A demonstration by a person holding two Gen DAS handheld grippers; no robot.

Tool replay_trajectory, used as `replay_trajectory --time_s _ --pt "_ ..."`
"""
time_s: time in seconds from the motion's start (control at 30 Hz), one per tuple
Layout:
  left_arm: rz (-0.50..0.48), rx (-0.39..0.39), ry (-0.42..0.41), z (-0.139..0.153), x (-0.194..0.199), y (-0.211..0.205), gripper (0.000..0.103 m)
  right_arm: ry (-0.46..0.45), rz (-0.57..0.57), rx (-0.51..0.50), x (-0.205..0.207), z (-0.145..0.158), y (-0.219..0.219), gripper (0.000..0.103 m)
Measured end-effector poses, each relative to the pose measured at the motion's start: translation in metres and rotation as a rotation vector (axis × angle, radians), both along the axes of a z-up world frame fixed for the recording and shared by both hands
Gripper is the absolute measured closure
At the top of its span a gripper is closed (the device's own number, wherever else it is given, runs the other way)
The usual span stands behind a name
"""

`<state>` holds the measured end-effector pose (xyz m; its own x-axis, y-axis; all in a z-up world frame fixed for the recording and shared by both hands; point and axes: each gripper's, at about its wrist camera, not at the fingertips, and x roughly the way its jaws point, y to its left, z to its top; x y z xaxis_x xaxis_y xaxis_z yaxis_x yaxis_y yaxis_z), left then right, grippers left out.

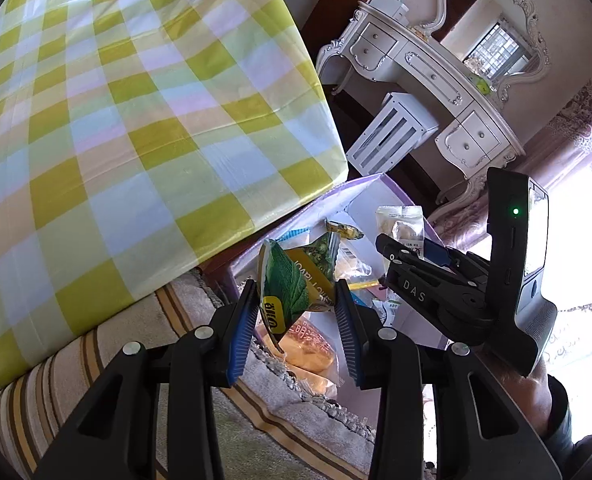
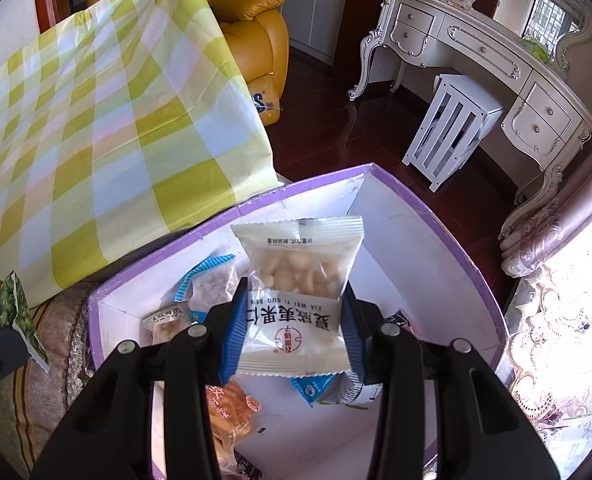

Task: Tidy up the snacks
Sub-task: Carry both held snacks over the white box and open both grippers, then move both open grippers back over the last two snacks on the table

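Observation:
My left gripper [image 1: 296, 312] is shut on a green and yellow snack packet [image 1: 296, 280] and holds it above the purple-rimmed box [image 1: 336, 192] of snacks on the floor. My right gripper [image 2: 293, 334] is shut on a white packet of pale nuts [image 2: 300, 280], held over the same box [image 2: 436, 216]. The right gripper also shows in the left wrist view [image 1: 400, 248] with its white packet [image 1: 402, 224]. The green packet shows at the left edge of the right wrist view [image 2: 11, 308].
A table with a green checked cloth [image 1: 135, 120] stands left of the box. Several other snack packets lie in the box, among them bread [image 2: 227, 404]. A striped rug [image 1: 75, 368] lies below. A white dresser [image 2: 496, 60], white stool [image 2: 452, 128] and yellow armchair [image 2: 251, 20] stand beyond.

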<state>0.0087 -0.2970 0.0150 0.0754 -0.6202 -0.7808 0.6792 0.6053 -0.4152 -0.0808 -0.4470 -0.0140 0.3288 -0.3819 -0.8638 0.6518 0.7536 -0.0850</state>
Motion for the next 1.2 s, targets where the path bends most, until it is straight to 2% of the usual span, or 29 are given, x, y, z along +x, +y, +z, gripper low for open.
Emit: replay_trajectory --time_s 0.43,0.47,0.53,0.57,0.6,1.0,1.2 --pt "-0.191 0.014 0.044 -0.007 -0.036 -0.033 0.065 0.053 -0.091 0.022 -0.046 -0.018 -0.026 0.057" --pt "-0.215 0.009 0.053 -0.008 -0.039 -0.036 0.064 0.059 -0.099 0.021 -0.048 -0.019 -0.027 0.053" --pt "-0.251 0.013 0.054 -0.009 -0.046 -0.040 0.056 0.063 -0.119 0.011 -0.053 -0.020 -0.031 0.025" --pt "-0.255 0.015 0.042 -0.008 -0.048 -0.040 0.045 0.058 -0.124 0.003 -0.055 -0.019 -0.032 0.025" --pt "-0.255 0.012 0.034 -0.007 -0.049 -0.040 0.042 0.058 -0.127 0.001 -0.055 -0.019 -0.033 0.025" --pt "-0.175 -0.009 0.028 -0.003 -0.037 -0.025 0.042 0.047 -0.091 0.005 -0.042 -0.015 -0.024 0.025" --pt "-0.077 -0.007 0.001 0.001 -0.016 -0.002 0.042 0.039 -0.058 0.001 -0.030 -0.008 -0.011 0.025"
